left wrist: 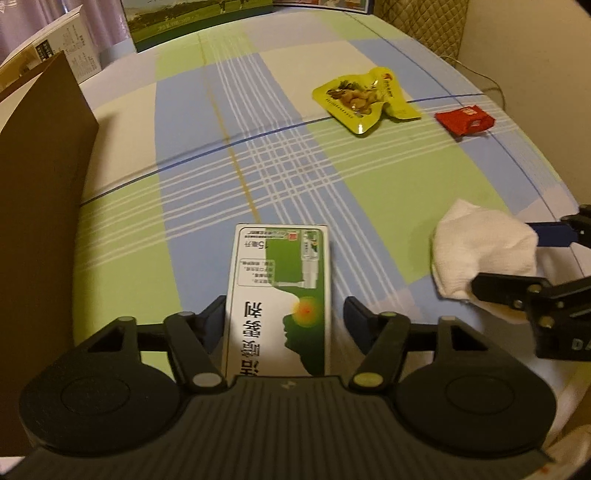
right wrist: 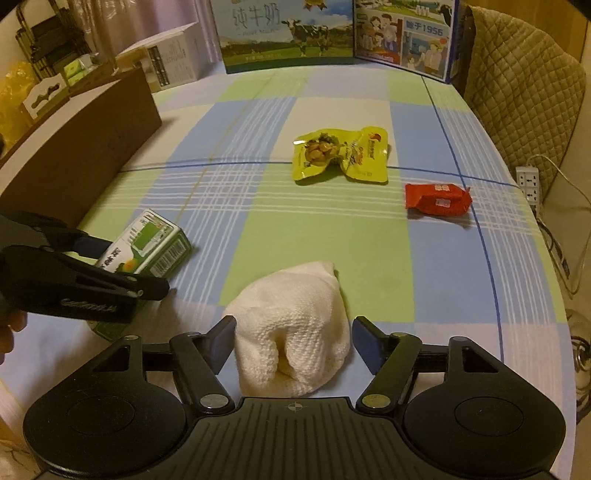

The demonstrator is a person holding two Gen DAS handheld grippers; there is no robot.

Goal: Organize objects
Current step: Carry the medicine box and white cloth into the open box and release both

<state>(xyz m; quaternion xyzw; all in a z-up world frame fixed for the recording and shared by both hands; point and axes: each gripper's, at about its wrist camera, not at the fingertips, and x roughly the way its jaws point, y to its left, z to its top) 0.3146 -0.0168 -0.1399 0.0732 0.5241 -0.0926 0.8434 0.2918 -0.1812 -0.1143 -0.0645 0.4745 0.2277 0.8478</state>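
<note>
Green-and-white cardboard medicine box (left wrist: 280,306), marked "15", lies on my plaid-clothed counter (left wrist: 295,158) at lower centre between the left gripper (left wrist: 282,317) jaws, which stand apart from it. My right gripper (right wrist: 293,341) jaws flank a crumpled white paper towel (right wrist: 295,332), not pressing. Upper centre, a milk carton (right wrist: 284,33) reads "1956".

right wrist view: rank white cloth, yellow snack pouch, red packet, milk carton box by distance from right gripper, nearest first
1. white cloth: between the fingers of the right gripper, pads not pressing it.
2. yellow snack pouch: mid-table, straight ahead. Too close to call against the red packet.
3. red packet: ahead, to the right.
4. milk carton box: at the table's far edge.
</note>
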